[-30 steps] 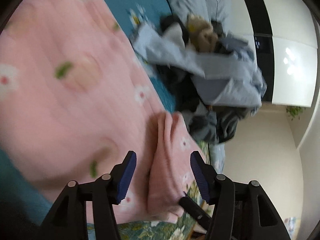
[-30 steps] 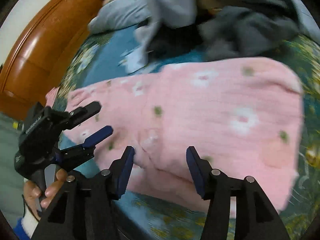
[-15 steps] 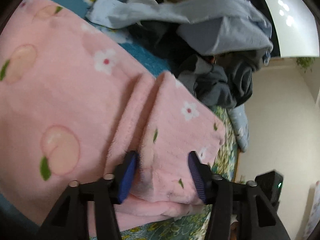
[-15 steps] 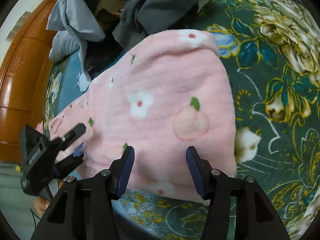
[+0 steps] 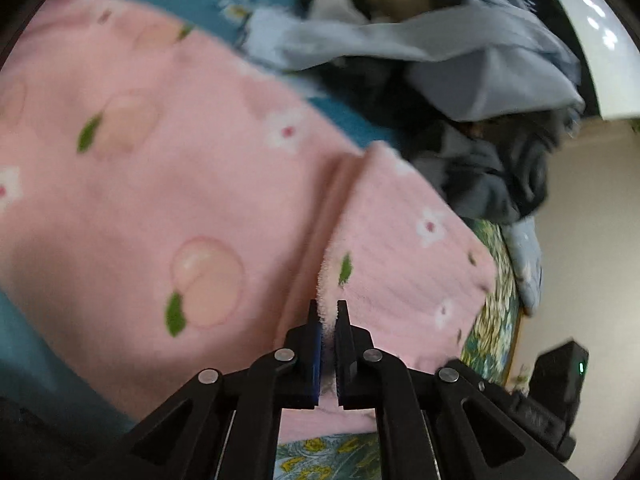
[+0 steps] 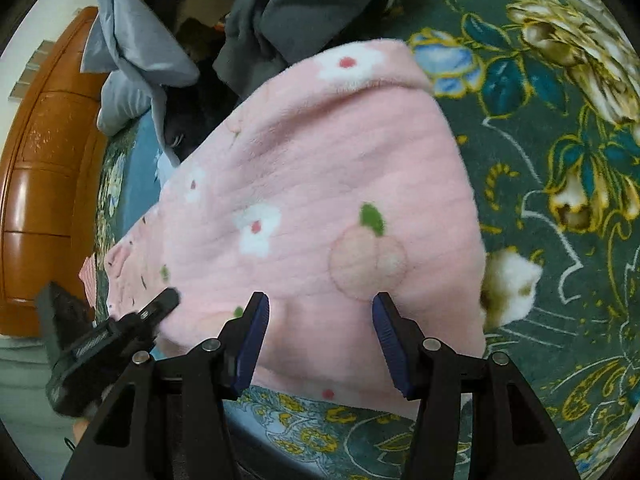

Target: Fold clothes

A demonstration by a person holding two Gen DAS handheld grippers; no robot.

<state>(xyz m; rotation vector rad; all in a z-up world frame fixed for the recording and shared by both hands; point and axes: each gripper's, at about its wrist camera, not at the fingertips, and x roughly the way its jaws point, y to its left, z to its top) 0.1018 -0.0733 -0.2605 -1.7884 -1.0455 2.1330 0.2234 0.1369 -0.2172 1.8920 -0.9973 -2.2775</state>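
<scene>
Left hand-held gripper [image 5: 329,312] pinched shut on fluffy edge of the pink peach-print fleece garment [image 5: 192,200] | garment spread on floral bedspread [image 6: 560,160], soft, light, best held at hems | right hand-held gripper [image 6: 320,312] wide open, empty, over the hem at 6 o'clock

Your left wrist camera sits just behind the left gripper [image 5: 329,322], looking forward along its fingers, very close over the pink fleece garment [image 5: 192,184], toward the pile of grey clothes [image 5: 460,52] and the white wall beyond. Your right wrist camera sits behind the right gripper [image 6: 318,308], looking down and forward across the same pink fleece garment [image 6: 320,184], with the floral bedspread [image 6: 560,140] to its right and the wooden headboard [image 6: 44,184] at far left. Both views share the garment and the grey pile [image 6: 288,12]; the right view also catches the left gripper [image 6: 160,306] at its lower left.
</scene>
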